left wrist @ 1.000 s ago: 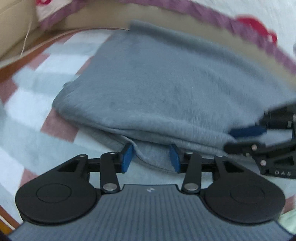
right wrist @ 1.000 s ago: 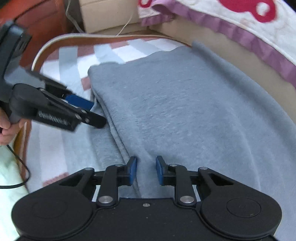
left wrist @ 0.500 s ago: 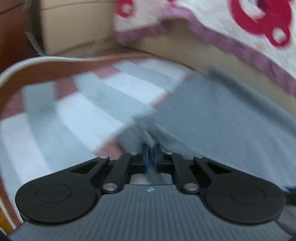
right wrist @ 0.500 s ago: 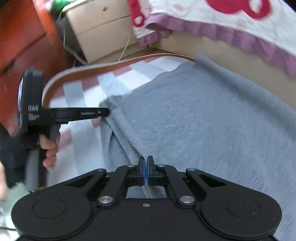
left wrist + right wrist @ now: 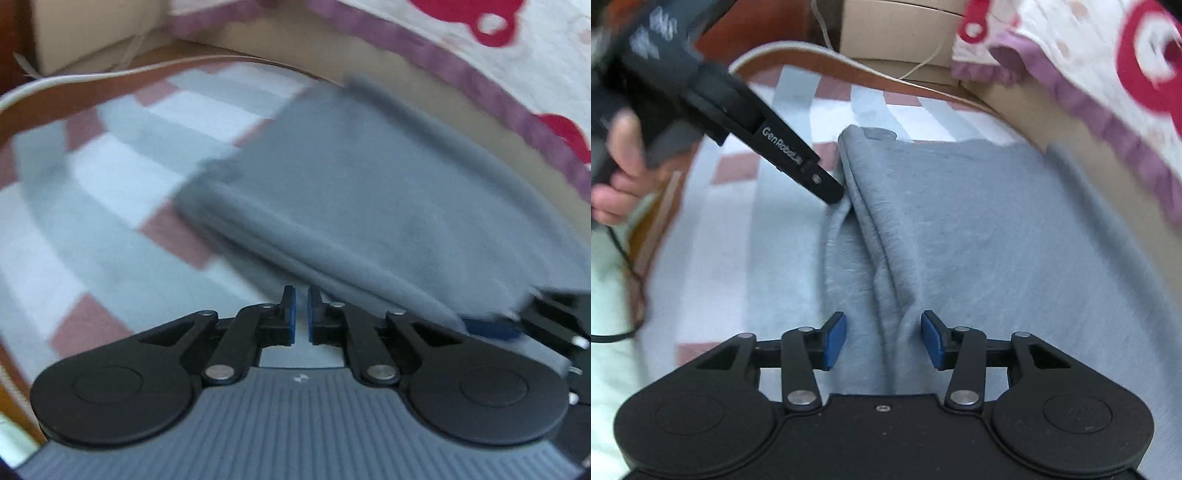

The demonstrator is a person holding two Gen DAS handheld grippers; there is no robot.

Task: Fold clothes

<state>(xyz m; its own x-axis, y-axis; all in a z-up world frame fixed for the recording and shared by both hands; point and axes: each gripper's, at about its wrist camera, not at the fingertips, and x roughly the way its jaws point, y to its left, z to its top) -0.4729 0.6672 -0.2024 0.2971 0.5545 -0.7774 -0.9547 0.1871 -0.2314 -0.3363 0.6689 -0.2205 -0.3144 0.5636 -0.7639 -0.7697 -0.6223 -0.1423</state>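
Observation:
A grey garment (image 5: 369,199) (image 5: 979,236) lies folded on a checked cloth, its layered edge toward me. In the left wrist view my left gripper (image 5: 301,314) has its jaws opening, parted by a narrow gap with nothing between them; the garment's edge lies just to their right. Seen from the right wrist, the left gripper (image 5: 831,195) touches the garment's folded edge with its tip. My right gripper (image 5: 882,339) is opening, jaws wide apart, with a raised fold of the garment between the pads (image 5: 834,339) but not pressed. Its blue pad shows low at the right as right gripper (image 5: 491,328).
The checked red, white and grey cloth (image 5: 110,206) covers a table with a wooden rim (image 5: 820,59). A cardboard box (image 5: 897,33) stands behind it. White bedding with red shapes and purple trim (image 5: 1108,92) hangs along the right. A hand (image 5: 617,177) holds the left gripper.
Half a second ago both grippers were shut on the garment's edge. Now the right jaws stand wide and the left jaws have parted slightly, off the cloth. Both views have rolled.

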